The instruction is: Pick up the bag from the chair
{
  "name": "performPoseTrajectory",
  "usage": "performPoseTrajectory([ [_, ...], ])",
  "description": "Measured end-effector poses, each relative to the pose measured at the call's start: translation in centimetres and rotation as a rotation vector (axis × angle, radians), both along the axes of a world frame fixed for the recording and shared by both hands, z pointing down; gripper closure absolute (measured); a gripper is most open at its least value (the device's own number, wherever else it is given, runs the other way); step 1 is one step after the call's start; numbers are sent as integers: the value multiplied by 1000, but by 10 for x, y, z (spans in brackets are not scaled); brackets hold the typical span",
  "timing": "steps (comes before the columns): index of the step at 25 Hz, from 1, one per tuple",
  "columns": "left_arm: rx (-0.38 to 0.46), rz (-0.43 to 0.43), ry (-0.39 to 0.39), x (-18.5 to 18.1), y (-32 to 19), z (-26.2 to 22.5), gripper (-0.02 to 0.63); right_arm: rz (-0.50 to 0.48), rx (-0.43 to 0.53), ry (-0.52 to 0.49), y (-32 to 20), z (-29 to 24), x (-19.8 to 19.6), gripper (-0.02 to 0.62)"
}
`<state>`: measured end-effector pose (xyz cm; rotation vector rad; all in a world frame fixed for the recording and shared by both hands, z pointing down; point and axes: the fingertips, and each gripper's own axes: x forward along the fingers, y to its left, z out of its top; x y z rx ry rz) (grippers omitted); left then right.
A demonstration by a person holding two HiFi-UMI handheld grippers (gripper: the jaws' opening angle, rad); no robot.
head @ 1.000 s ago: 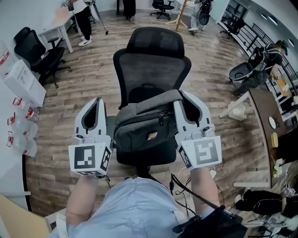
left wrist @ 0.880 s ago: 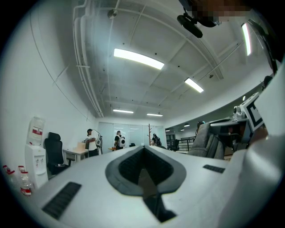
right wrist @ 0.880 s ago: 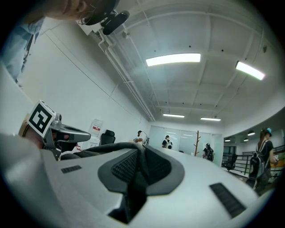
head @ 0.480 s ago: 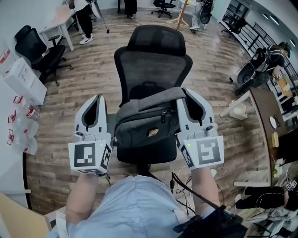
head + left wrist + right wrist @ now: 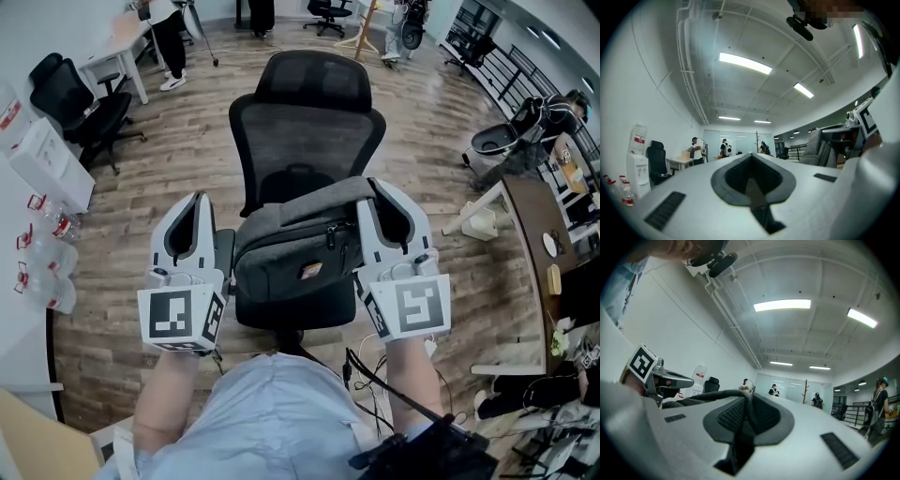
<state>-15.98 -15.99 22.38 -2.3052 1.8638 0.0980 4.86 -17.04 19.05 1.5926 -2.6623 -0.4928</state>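
looking down in the head view, the grey bag (image 5: pixel 295 253) lies across the seat of the black chair (image 5: pixel 309 131), its strap (image 5: pixel 314 199) running along the top to the right gripper (image 5: pixel 377 190) at the bag's right end. the left gripper (image 5: pixel 198 202) hangs just beside the bag's left end, apart from it.

the left gripper view shows its fingers (image 5: pixel 740 176) pressed together with nothing between them.

the right gripper view shows its fingers (image 5: pixel 766 416) clamped on the dark strap (image 5: pixel 708 397), which arches in from the left.
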Motion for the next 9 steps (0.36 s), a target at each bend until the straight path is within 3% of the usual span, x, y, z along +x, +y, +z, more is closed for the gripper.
performPoseTrajectory([
  [9, 1, 6, 0, 0, 0, 0, 604, -1, 3, -3, 1, 0, -1, 561],
])
